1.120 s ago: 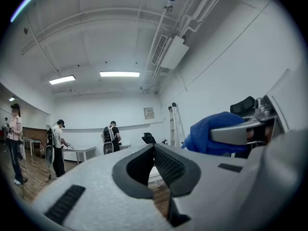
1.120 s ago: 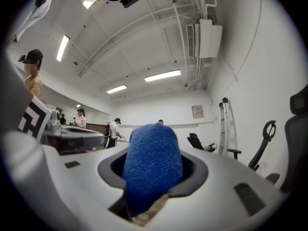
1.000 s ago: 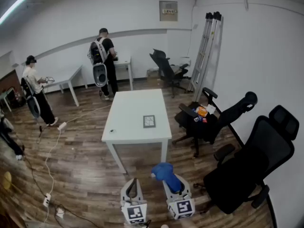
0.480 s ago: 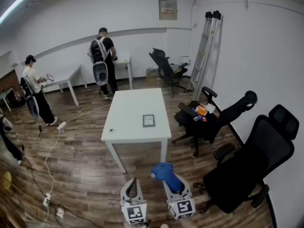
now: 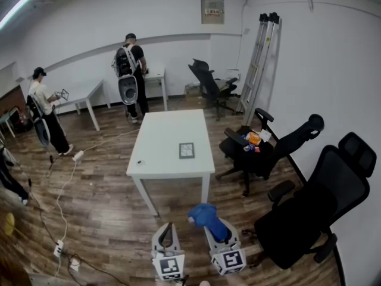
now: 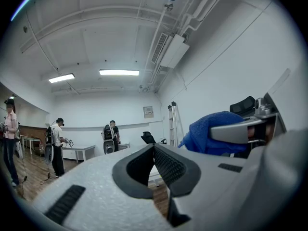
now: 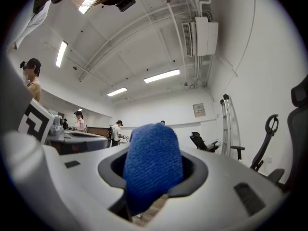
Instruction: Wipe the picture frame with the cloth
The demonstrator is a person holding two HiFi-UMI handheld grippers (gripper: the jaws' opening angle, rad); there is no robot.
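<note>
The right hand-held gripper (image 5: 217, 231) is pinching the blue cloth (image 5: 204, 214); the left hand-held gripper (image 5: 167, 236) is pressing its jaws together, empty. The picture frame (image 5: 187, 151) is lying on the white surface (image 5: 161, 154), well apart from both.

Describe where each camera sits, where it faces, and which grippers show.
Head view: head-mounted, facing forward and down at table and picture frame; both grippers at bottom.
Left gripper view: on the left gripper, facing upward across the room; shut, empty jaws.
Right gripper view: on the right gripper, facing upward; jaws shut on the cloth.
Shared: both gripper views show the ladder.
</note>
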